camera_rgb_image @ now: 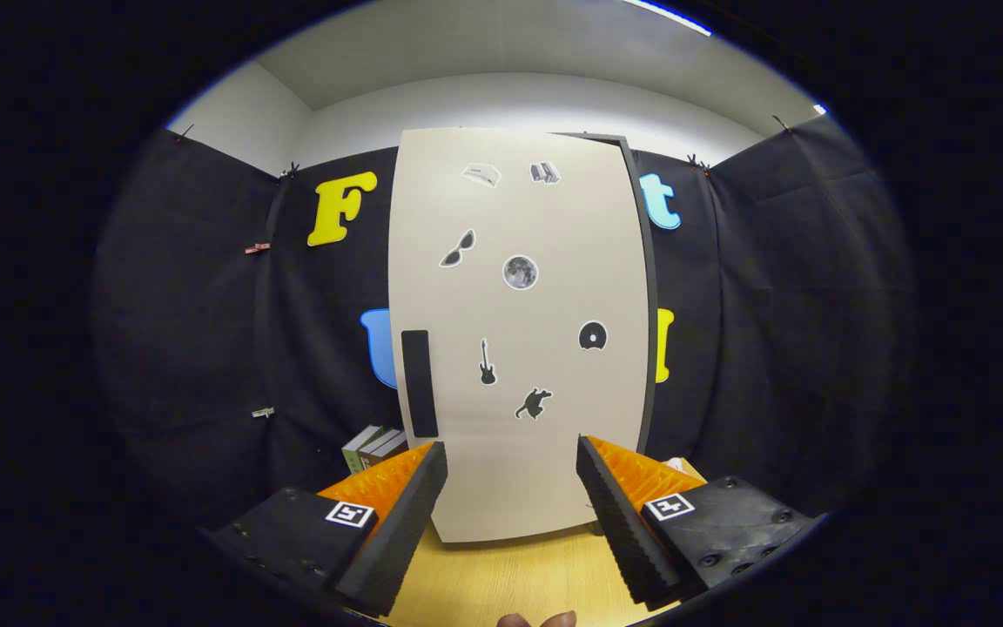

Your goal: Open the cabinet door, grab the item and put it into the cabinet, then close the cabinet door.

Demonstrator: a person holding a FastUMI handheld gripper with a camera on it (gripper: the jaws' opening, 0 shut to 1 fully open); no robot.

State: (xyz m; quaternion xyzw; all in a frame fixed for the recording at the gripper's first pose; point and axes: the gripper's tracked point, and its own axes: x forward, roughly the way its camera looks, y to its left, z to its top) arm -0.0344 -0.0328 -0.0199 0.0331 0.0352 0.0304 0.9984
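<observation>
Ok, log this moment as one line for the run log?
phase: approach | claw: open, holding nothing | cabinet door: closed or nearly, just ahead | black handle: on the door beyond the left finger, untouched

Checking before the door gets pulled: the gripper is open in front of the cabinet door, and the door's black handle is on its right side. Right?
Not quite. The gripper is open in front of the cabinet door, fingers apart with nothing between them, but the black handle sits on the door's left side, low down, above the left finger. The gripper view shows it.
</observation>
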